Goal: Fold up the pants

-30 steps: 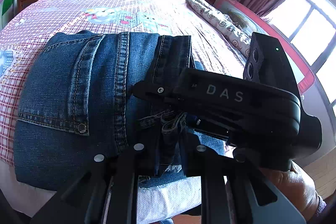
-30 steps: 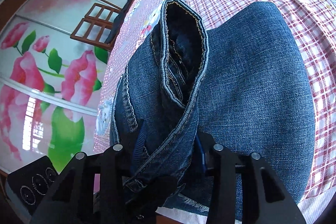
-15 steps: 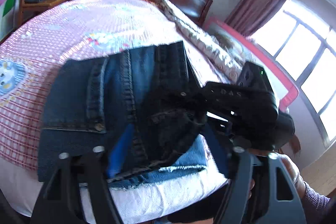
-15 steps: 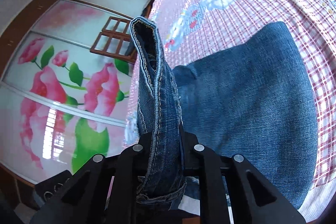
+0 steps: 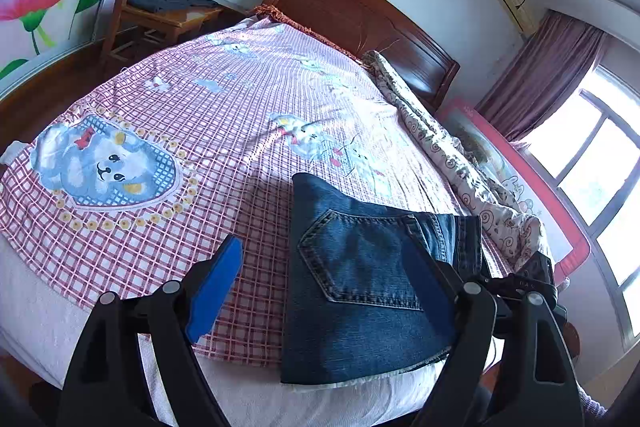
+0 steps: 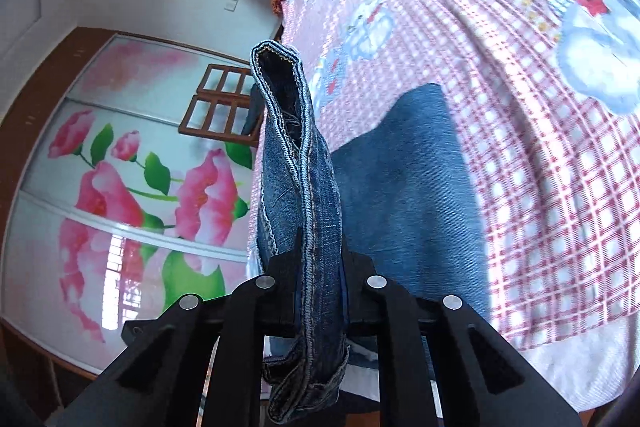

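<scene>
The jeans [image 5: 360, 291] lie folded into a compact block at the near edge of the bed [image 5: 168, 155], back pocket up. The left tongs [image 5: 324, 291] have just been opening and now stand spread wide with nothing between them, off to the side of the denim. The right tongs [image 6: 320, 291] are clenched on the waistband end [image 6: 296, 187], holding it upright above the pile (a thick, stiff wad). To my eye most folding is done; that raised end wants laying over.
</scene>
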The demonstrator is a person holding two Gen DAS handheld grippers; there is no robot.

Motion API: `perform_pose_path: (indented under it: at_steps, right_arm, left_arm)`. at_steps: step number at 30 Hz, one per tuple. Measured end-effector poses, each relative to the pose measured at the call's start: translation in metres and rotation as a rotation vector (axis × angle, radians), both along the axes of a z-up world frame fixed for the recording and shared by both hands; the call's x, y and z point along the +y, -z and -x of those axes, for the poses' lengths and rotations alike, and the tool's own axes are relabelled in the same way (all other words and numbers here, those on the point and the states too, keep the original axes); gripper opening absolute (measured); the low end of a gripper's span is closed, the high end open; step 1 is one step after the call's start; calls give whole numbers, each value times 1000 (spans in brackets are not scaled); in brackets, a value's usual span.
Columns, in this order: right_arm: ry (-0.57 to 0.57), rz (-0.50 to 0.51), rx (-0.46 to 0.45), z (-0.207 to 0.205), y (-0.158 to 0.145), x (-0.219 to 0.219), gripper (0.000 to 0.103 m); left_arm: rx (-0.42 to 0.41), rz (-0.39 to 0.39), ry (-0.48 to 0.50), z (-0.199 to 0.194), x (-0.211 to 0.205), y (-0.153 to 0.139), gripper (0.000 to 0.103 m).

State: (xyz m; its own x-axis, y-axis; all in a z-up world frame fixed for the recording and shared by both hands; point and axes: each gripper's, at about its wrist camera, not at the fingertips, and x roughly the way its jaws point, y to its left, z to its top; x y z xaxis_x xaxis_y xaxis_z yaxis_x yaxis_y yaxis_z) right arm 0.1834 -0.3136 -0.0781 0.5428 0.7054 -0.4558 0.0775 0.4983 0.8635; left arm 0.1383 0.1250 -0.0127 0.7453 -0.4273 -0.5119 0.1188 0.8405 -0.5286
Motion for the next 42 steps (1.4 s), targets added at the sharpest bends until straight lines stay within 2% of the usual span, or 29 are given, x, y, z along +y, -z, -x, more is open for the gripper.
perform_pose_path:
  at_steps: [5, 7, 9, 10, 12, 15, 17, 19, 21, 25, 29, 30, 31, 32, 36, 39, 42]
  right_arm:
    - [48, 8, 96, 8, 46, -18, 12]
    - [59, -42, 101, 7, 55, -19, 12]
    - [61, -47, 118, 7, 55, -21, 15]
    - [62, -26, 124, 9, 50, -23, 18]
    - [78, 95, 114, 16, 30, -25, 19]
    - [186, 273, 78, 35, -4, -40, 19]
    - [213, 273, -12, 41, -27, -43, 19]
    - [140, 196, -81, 32, -41, -31, 19]
    - [74, 165, -102, 13, -47, -9, 19]
    - [-16, 133, -101, -29, -32, 33, 19]
    - [-16, 206, -26, -61, -10, 51, 19]
    - [-14, 210, -2, -67, -2, 50, 16]
    - [-15, 221, 22, -72, 6, 48, 0]
    - [-8, 255, 40, -75, 12, 48, 0]
    - [-10, 203, 69, -76, 24, 38, 0]
    - [-27, 246, 69, -74, 15, 41, 0]
    - [-16, 239, 72, -63, 1, 43, 1]
  left_arm:
    - [18, -45, 69, -13, -31, 6, 84]
    - [22, -83, 104, -22, -50, 6, 84]
    - [18, -126, 152, -33, -74, 5, 84]
    - [14, -154, 176, -36, -87, 4, 84]
    - [-7, -224, 229, -42, -113, 4, 84]
    - [5, -361, 268, -51, -145, 13, 84]
    - [58, -433, 262, -61, -157, 28, 84]
    - [103, -442, 246, -70, -157, 41, 84]
    - [130, -446, 231, -75, -155, 48, 84]
    - [142, -475, 234, -77, -160, 53, 87]
    - [162, -447, 227, -85, -156, 56, 88]
    - [164, -441, 226, -86, -156, 57, 88]
    - [167, -437, 224, -87, -156, 58, 88]
    - [167, -433, 222, -88, -157, 59, 89]
    - [162, -446, 224, -88, -162, 62, 92]
    - [163, -440, 227, -89, -162, 62, 94]
    - [161, -442, 227, -88, -161, 63, 94]
